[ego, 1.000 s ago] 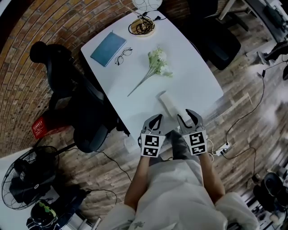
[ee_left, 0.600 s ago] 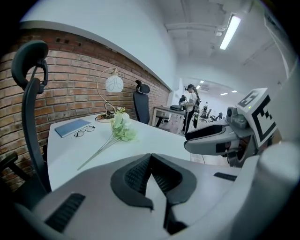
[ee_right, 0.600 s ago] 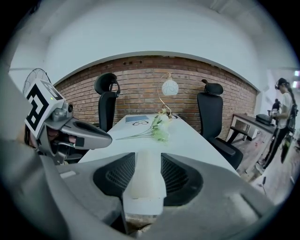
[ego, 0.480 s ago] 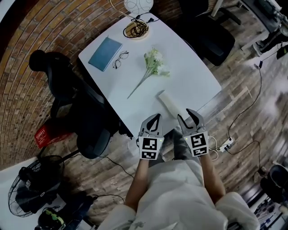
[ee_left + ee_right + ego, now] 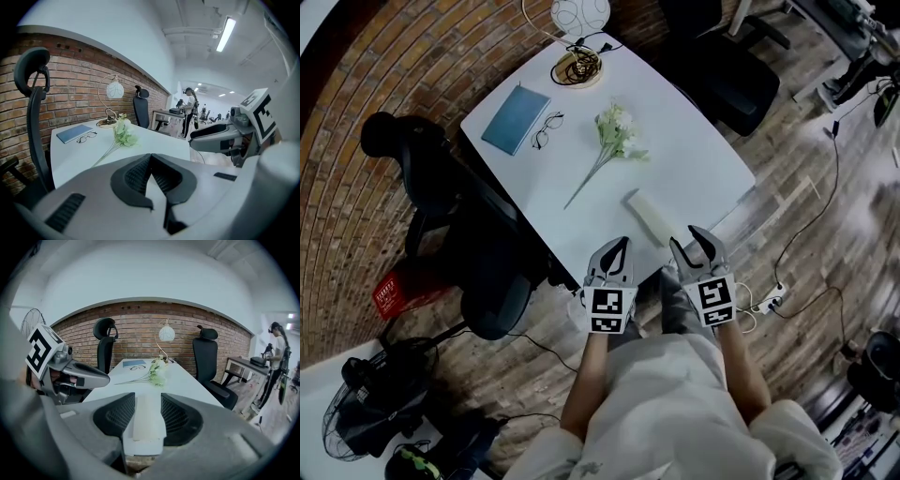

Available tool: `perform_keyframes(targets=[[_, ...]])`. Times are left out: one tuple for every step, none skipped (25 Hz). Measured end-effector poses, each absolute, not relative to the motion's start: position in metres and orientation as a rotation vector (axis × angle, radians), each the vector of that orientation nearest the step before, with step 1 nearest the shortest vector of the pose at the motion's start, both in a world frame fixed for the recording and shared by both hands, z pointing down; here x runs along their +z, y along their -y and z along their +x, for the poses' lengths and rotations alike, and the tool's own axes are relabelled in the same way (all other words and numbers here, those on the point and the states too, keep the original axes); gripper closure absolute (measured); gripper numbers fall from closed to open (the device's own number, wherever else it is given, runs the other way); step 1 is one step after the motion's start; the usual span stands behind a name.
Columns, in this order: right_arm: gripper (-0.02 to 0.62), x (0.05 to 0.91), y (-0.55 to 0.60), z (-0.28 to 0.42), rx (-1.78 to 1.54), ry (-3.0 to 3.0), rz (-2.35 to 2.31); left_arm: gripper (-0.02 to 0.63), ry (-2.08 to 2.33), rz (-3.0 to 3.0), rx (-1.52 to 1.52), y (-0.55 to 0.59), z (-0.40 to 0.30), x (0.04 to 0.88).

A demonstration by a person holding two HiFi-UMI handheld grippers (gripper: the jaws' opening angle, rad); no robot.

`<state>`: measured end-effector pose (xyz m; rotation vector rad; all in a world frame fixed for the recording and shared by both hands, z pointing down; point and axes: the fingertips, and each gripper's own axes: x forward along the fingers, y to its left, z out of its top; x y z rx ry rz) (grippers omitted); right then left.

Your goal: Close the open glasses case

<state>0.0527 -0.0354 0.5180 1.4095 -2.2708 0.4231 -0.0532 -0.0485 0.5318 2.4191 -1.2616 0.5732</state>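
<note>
Bench (image 5: 694,159): plain white top
Glasses case (image 5: 649,217): cream, no pattern
Book (image 5: 516,119): flat teal-blue cover
Spectacles (image 5: 547,130): thin dark frame
Flowers (image 5: 617,127): white blooms, pale green leaves and stems
Lamp (image 5: 579,13): white globe crossed by thin dark lines
Left gripper (image 5: 622,244): pale grey shell, black ribbed pads on the jaws – cube of black-and-white square markers
Right gripper (image 5: 689,240): same grey, black and marker pattern
Chairs (image 5: 441,159): black
Wall (image 5: 136,329): red-brown brick, pale mortar lines
Floor (image 5: 806,234): grey-brown wood planks
Box (image 5: 391,292): red with white print
Person's shirt (image 5: 675,403): off-white
</note>
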Motion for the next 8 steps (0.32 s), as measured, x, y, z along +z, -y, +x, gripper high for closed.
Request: perform_keyframes(targets=[[0.42,0.516,0.035,0.052,0.417,2.27,1.416,0.601,1.261,2.425,0.57,0.048,-0.054,0.53],[0.42,0.514,0.034,0.051,0.412,2.27,1.421,0.601,1.259,2.431,0.567,0.047,-0.055,0.528],[0.42,0.511,0.033,0.05,0.408,2.269,1.426,0.601,1.257,2.436,0.565,0.046,-0.056,0.526],[0.42,0.508,0.031,0.049,0.404,2.269,1.43,0.601,1.255,2.44,0.563,0.044,-0.057,0.523],[0.42,0.505,0.029,0.047,0.4,2.268,1.434,0.6,1.253,2.444,0.56,0.042,-0.058,0.52],[0.42,0.502,0.027,0.046,0.396,2.267,1.437,0.601,1.252,2.448,0.558,0.04,-0.06,0.518],[0.42,0.499,0.024,0.045,0.392,2.267,1.441,0.6,1.251,2.452,0.555,0.038,-0.061,0.515],[0.42,0.496,0.021,0.043,0.389,2.266,1.445,0.6,1.25,2.456,0.552,0.035,-0.062,0.513]])
